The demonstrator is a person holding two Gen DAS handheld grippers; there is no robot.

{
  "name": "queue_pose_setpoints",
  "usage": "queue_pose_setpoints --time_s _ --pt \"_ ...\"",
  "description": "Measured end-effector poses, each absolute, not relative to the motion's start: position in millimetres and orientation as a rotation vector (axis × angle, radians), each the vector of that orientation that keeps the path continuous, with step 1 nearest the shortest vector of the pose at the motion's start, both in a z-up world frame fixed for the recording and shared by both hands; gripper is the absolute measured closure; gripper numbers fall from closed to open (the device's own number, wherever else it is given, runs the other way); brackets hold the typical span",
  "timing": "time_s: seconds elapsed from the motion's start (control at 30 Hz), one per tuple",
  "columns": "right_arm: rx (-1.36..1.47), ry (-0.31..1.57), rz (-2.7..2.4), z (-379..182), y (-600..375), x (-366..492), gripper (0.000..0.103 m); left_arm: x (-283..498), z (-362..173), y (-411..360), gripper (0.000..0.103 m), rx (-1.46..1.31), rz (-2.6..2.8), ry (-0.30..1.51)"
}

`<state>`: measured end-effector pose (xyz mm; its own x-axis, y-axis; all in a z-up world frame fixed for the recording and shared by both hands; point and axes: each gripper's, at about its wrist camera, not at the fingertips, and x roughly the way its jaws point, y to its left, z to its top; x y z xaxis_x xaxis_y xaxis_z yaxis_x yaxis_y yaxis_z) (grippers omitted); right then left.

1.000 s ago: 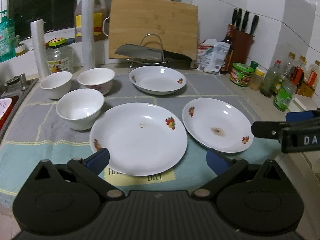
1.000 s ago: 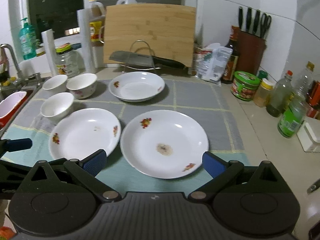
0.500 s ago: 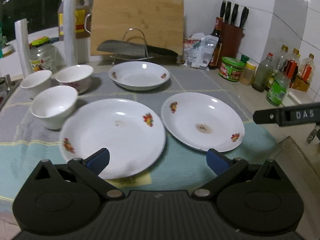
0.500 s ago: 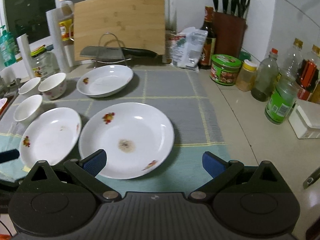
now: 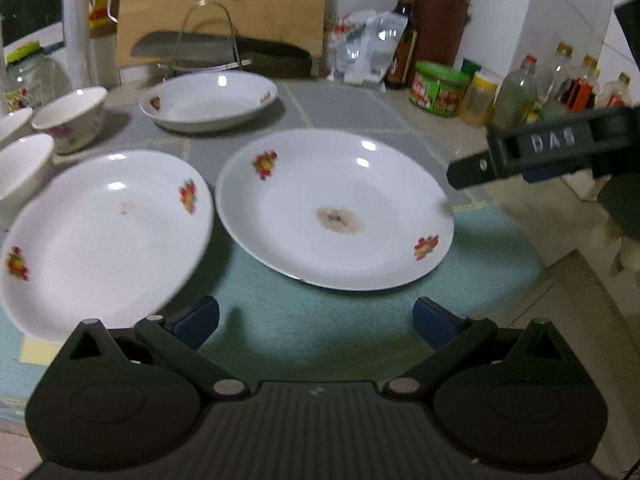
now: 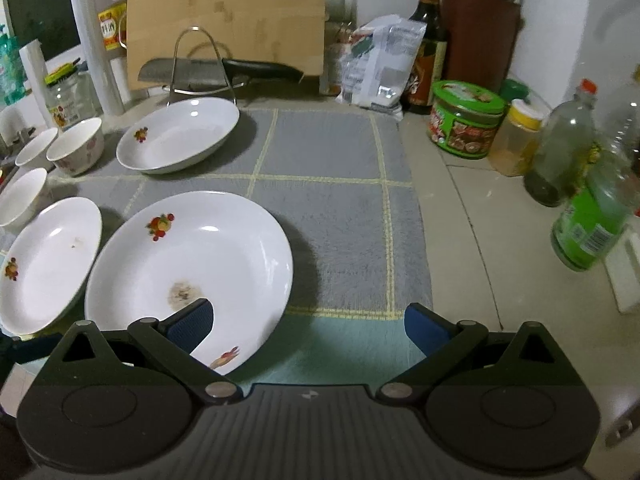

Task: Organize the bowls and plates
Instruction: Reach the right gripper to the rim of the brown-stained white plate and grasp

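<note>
Three white plates with fruit prints lie on the mat. The stained plate [image 5: 336, 208] [image 6: 192, 272] sits just ahead of my left gripper [image 5: 316, 320], which is open and empty above the teal cloth. My right gripper [image 6: 308, 326] is open too, its left finger over the near rim of that plate. A second plate [image 5: 100, 236] [image 6: 44, 264] lies to its left, a third plate [image 5: 208, 100] [image 6: 180, 138] at the back. Three white bowls [image 5: 70, 120] [image 6: 76, 150] cluster at the far left. The right gripper's finger [image 5: 540, 152] shows at the right edge of the left wrist view.
A cutting board [image 6: 224, 20], a cleaver on a wire rack [image 6: 200, 68], a knife block [image 6: 480, 32] and a sauce bottle [image 6: 428, 48] line the back wall. Jars and bottles [image 6: 464, 120] [image 6: 592, 216] crowd the counter on the right. The grey mat [image 6: 332, 208] is bare right of the plates.
Both grippers have swung right and closer to the counter. The stained plate now sits centred before the left gripper, and the right gripper's left finger now overlaps its near rim.
</note>
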<state>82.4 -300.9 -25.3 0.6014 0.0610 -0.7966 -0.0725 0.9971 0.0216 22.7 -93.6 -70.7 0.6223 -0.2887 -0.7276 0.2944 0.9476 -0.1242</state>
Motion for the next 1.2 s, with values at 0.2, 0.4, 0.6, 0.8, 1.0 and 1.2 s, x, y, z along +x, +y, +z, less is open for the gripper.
queue_pose_setpoints --time_s 0.2,0.4,0.6,0.8,1.0,1.2 --pt "-0.022 0.96 0.141 -40.1 -307.9 111.0 0.0 38.2 -83.9 -110.0 0.001 0.003 -0.281 0.856" --pt "-0.046 1.006 0.221 -57.1 -308.1 145.4 0.0 46.3 -89.2 -129.7 0.0 0.101 -0.22 0.842" --pt "-0.104 1.051 0.341 -75.4 -297.2 174.6 0.0 45.6 -88.5 -133.5 0.0 0.096 -0.217 0.833" --pt "-0.178 1.068 0.437 -82.5 -286.4 188.5 0.0 41.6 -88.9 -136.1 0.0 0.086 -0.198 0.815" --pt "-0.225 1.077 0.507 -81.0 -285.1 193.6 0.0 30.6 -94.3 -137.9 0.0 0.07 -0.178 0.74" --pt "-0.25 1.053 0.559 -81.3 -288.8 190.6 0.0 27.3 -96.4 -138.5 0.0 0.059 -0.168 0.702"
